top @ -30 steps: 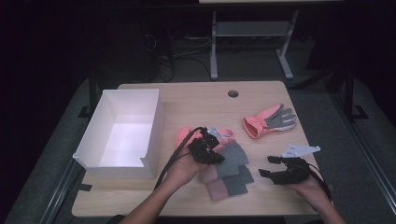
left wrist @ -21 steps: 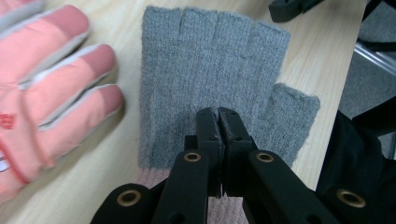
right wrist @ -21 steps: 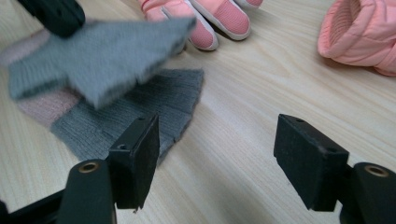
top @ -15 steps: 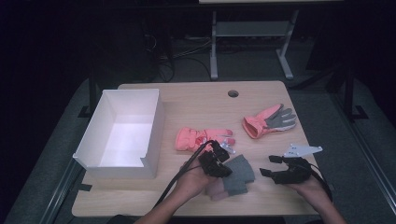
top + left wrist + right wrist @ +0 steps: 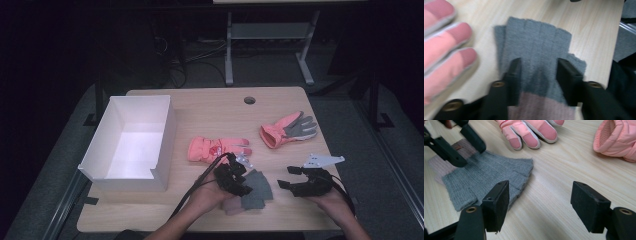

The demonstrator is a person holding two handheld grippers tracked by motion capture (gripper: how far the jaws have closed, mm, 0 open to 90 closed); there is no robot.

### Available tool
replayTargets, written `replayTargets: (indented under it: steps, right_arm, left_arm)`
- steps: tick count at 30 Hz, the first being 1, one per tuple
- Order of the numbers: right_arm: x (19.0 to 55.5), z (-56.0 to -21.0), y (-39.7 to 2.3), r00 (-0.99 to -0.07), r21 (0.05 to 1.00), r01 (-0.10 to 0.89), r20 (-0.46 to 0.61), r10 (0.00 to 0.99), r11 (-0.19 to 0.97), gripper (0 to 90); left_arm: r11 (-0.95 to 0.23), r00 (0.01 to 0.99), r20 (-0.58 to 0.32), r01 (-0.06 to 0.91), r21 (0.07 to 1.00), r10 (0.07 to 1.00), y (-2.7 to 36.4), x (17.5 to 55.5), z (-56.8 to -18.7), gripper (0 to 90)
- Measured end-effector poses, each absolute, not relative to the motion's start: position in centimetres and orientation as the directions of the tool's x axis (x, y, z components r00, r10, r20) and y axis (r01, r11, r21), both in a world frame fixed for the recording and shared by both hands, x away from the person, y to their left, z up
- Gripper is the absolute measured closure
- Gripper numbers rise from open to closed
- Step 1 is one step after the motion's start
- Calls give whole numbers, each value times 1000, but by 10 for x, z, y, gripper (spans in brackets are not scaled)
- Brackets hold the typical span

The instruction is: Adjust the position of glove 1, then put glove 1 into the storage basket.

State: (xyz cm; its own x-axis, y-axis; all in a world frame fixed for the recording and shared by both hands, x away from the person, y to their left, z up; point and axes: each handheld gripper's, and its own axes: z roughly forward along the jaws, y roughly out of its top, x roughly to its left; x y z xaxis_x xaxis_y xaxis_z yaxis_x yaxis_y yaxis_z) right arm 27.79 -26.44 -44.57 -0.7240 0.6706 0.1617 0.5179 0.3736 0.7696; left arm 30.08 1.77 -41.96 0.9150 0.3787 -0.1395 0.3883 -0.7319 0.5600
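Two grey knit gloves with dusty pink cuffs lie stacked on the table near its front edge. My left gripper hovers over them. Its jaws have just been opening and now stand open on either side of the top grey glove, which lies flat between them. My right gripper is to the right of the pile, open and with only bare wood between its jaws. In the right gripper view the grey gloves lie to the left, under the left gripper.
A pink ski glove lies just beyond the grey gloves, its fingertips close to the left gripper. A second pink glove, grey palm up, lies at the right. A white open box stands on the left side of the table.
My left gripper has come down and toward the front edge, and its jaws have opened off the grey glove, which now lies flat. The right gripper has stayed put.
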Motion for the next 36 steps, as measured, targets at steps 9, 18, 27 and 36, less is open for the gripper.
replayTargets:
  steps: [9,18,27,36]
  right_arm:
    - [276,-446,-265,-722,766,520,157,674,378,310]
    - [274,-446,-264,-729,768,514,156,666,382,311]
    - [273,-445,-265,-730,772,509,152,667,381,310]
    - [274,-445,-264,-732,772,508,153,664,382,311]
  left_arm:
    - [-773,932,-100,345,533,348,16,307,-441,190]
    - [-762,920,-159,387,519,359,15,310,-453,178]
    - [-763,923,-165,380,523,347,15,308,-453,264]
    - [-771,920,-219,392,503,325,17,311,-450,493]
